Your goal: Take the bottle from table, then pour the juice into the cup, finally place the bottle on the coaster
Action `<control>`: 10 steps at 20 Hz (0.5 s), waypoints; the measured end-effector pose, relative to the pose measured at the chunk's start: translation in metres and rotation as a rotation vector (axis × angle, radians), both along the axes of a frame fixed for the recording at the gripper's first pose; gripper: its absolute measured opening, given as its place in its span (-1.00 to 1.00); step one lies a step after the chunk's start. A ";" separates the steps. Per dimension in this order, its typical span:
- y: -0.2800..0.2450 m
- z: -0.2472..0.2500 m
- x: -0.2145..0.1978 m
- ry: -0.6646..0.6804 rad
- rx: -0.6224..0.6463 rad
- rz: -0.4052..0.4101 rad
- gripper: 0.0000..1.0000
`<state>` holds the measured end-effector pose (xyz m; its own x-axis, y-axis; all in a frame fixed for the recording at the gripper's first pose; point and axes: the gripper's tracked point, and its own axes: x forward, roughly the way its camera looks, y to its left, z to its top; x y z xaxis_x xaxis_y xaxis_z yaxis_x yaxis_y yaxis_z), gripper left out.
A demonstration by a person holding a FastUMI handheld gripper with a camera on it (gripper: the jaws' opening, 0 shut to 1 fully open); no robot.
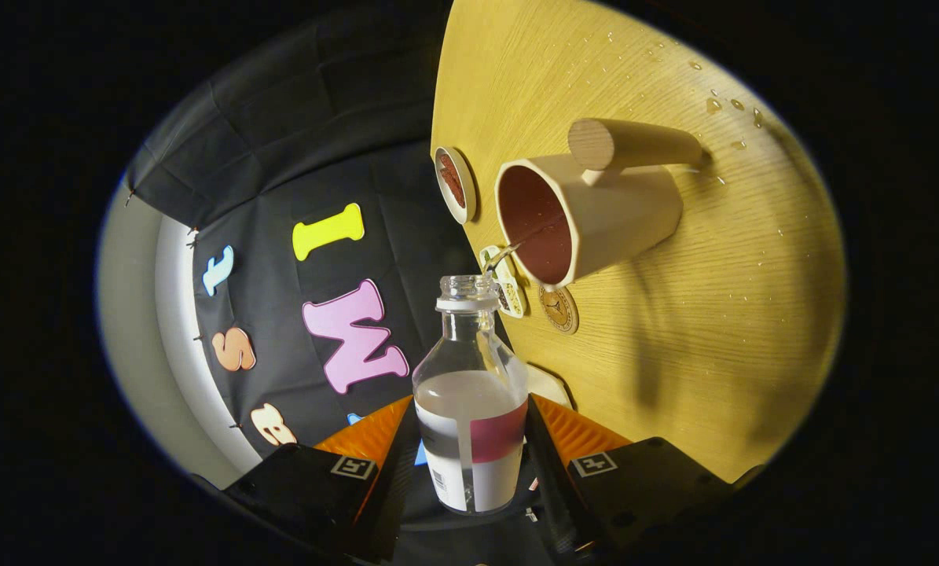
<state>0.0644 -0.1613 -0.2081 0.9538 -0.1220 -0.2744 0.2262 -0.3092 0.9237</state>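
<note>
Gripper view: tool (pixel 469 440) clamps bottle (pixel 470 409), mouth near cup (pixel 579 216) rim.

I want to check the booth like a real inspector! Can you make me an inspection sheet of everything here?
Surface: wooden table, spattered with droplets.
Job's things: open bottle tilted, thin stream reaching the cup; round coaster beside the cup.
Clutter: small dish beyond the cup; a tag by the bottle's mouth.
Grippers: gripper shut on the bottle, both fingers pressing its sides.
Cables: nothing seen.
Surroundings: black cloth wall.
</note>
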 end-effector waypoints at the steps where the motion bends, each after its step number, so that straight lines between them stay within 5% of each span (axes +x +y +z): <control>1: -0.001 0.001 -0.001 0.000 0.004 -0.006 0.50; 10: -0.001 0.003 -0.002 -0.015 0.078 -0.051 0.50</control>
